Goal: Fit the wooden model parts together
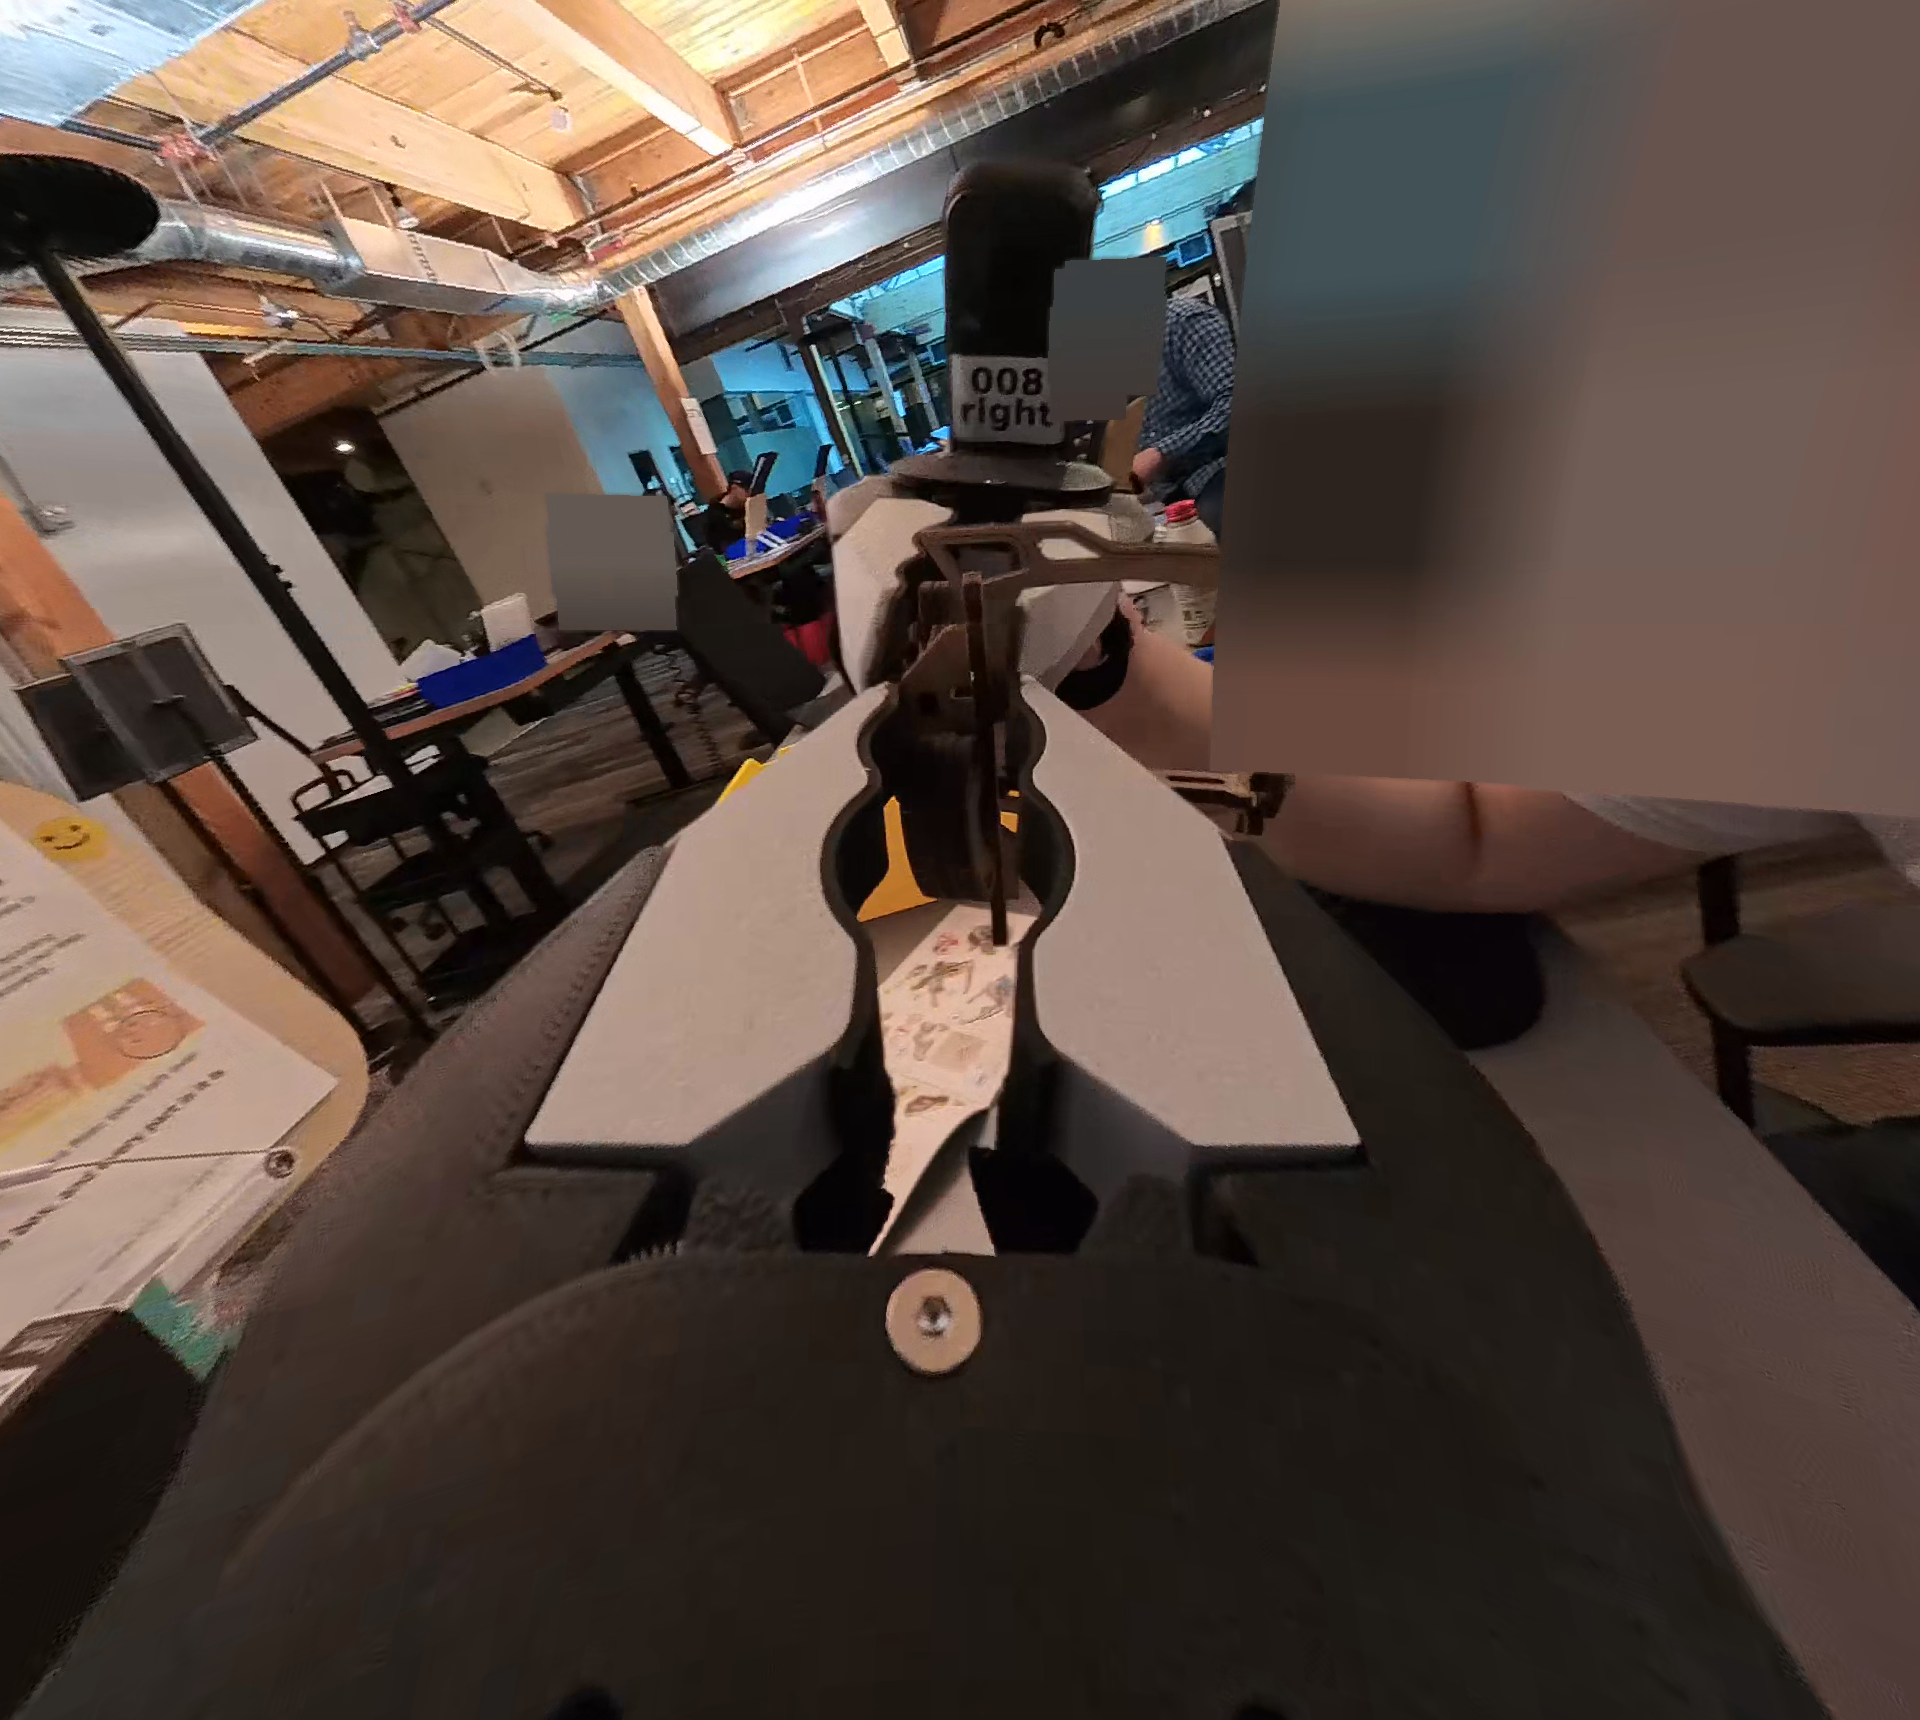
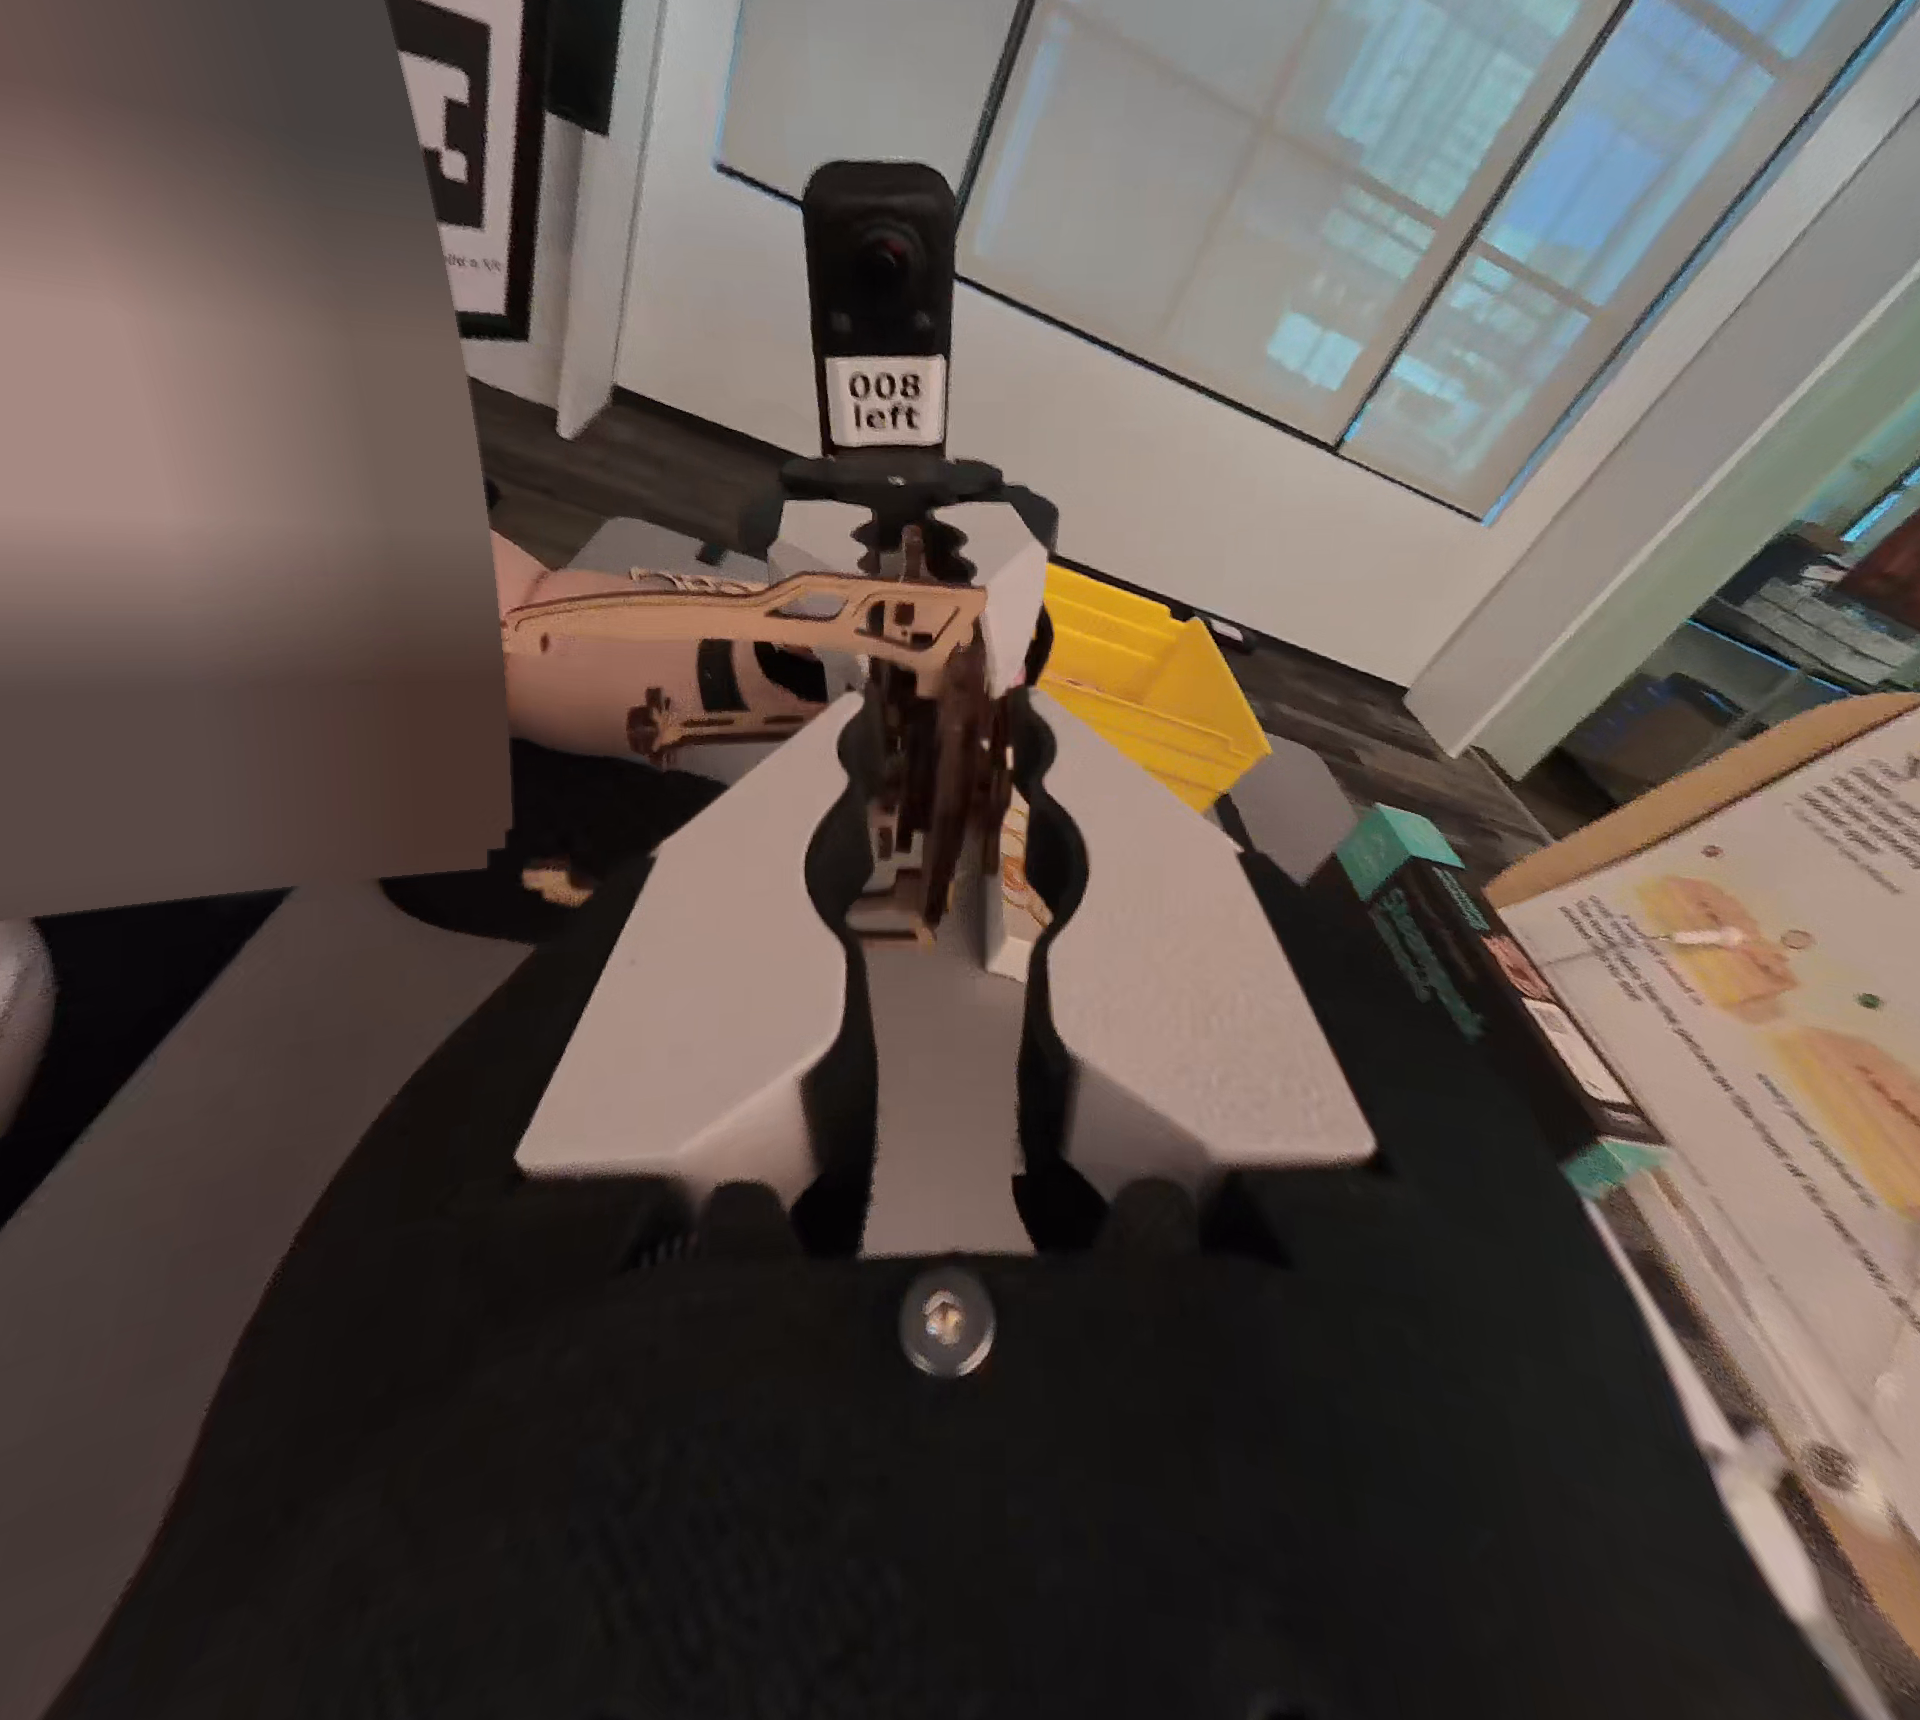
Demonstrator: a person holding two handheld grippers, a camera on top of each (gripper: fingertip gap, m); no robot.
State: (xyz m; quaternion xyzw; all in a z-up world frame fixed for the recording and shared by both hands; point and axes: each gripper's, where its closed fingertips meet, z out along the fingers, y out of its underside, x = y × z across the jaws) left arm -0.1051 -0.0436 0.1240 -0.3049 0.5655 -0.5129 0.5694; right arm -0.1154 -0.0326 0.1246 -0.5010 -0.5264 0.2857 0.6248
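Note:
Both grippers face each other in the air, tip to tip, with a wooden model between them. My left gripper [image 1: 951, 720] is shut on a stack of dark layered wooden plates [image 1: 945, 797]. My right gripper [image 2: 935, 725] is shut on the same wooden model [image 2: 940, 787] from the other side. A thin cut-out wooden arm [image 2: 748, 621] sticks out sideways from the model; it also shows in the left wrist view [image 1: 1101, 550]. A second cut-out piece [image 2: 707, 714] hangs lower. The opposite gripper shows in each view: the right one [image 1: 977, 600], the left one [image 2: 914, 569].
A yellow bin [image 2: 1143, 683] stands below, behind the model. A printed instruction sheet [image 2: 1714, 995] lies on a wooden board, with a black and teal box [image 2: 1455, 943] beside it. A person's forearm [image 1: 1403, 839] is close on the right. Desks and chairs [image 1: 499, 735] stand farther off. My left and right fingertips are right by each other.

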